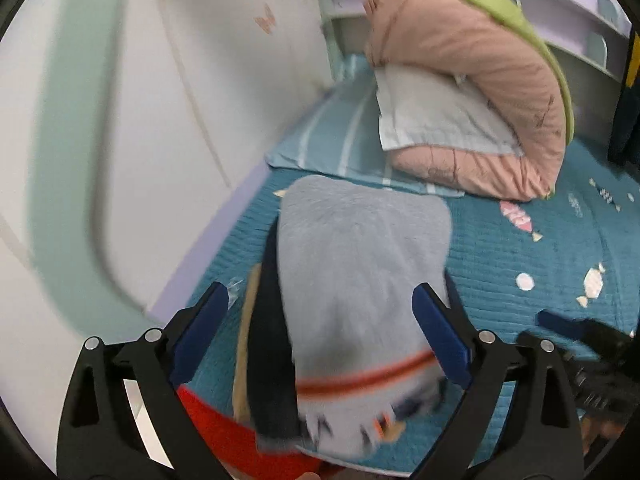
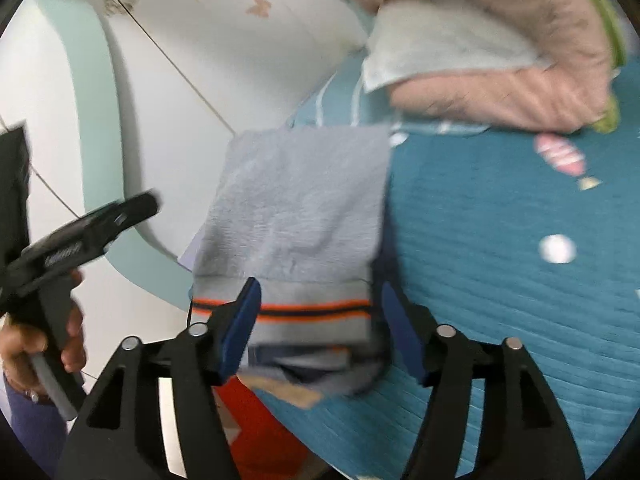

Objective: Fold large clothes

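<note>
Sweater (image 1: 360, 280): grey, folded into a compact block, lying on the teal quilt (image 1: 540, 248); orange and navy stripes across its hem at the near end; a dark layer and a tan edge show along its 9 o'clock side in the left view.
Left gripper (image 1: 322, 340): fingers spread wide, one on each side of the sweater's near end; whether the pads touch the cloth cannot be told, both views being blurred.
Right gripper (image 2: 320, 328): fingers apart, framing the striped hem (image 2: 312, 312); the 9 o'clock pad overlaps the hem, the 3 o'clock pad sits just past the sweater's edge.
Left gripper, right view: at 9 o'clock (image 2: 80, 232), held in a hand (image 2: 48, 340).
Right gripper, left view: dark shape at 4 o'clock (image 1: 580, 340), over the quilt.
Pink duvet (image 1: 480, 92): folded, at 1 o'clock beyond the sweater, with a pale cloth (image 1: 432, 112) tucked in it.
Red item (image 1: 240, 440): at 6 o'clock, beside the sweater's near end.
Wall (image 1: 160, 120): white and mint, from 9 to 11 o'clock.
</note>
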